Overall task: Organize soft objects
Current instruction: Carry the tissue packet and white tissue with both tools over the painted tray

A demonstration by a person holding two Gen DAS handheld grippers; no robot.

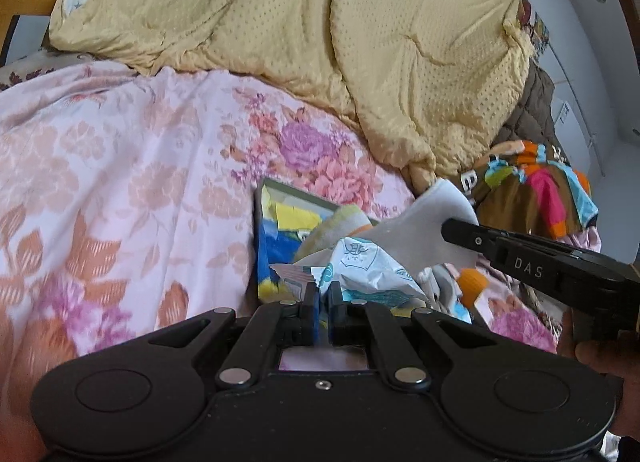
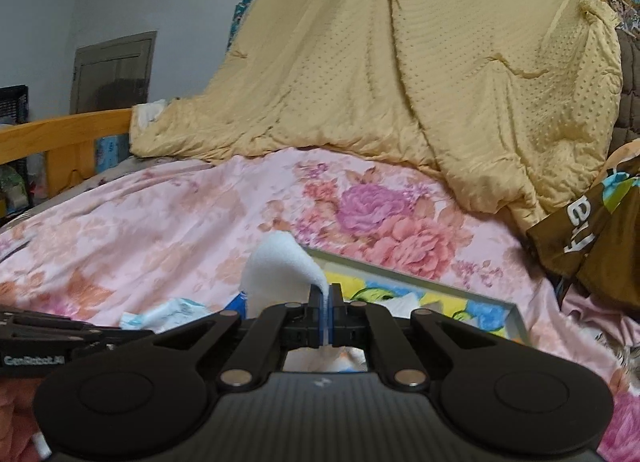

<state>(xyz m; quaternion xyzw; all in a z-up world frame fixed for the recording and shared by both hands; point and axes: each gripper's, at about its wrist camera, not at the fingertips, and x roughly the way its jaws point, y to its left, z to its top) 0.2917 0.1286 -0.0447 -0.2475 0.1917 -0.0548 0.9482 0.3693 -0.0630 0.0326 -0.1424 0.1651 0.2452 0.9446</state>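
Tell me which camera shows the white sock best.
Left wrist view: the white sock hangs in side profile from the right gripper, its shape visible against the floral sheet. The right wrist view shows the white sock only end-on, bulging behind the closed jaws.

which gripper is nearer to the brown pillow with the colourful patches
Right. The right gripper, shut on a white sock, is just beside the brown pillow; the left gripper sits further off, over the printed cloth.
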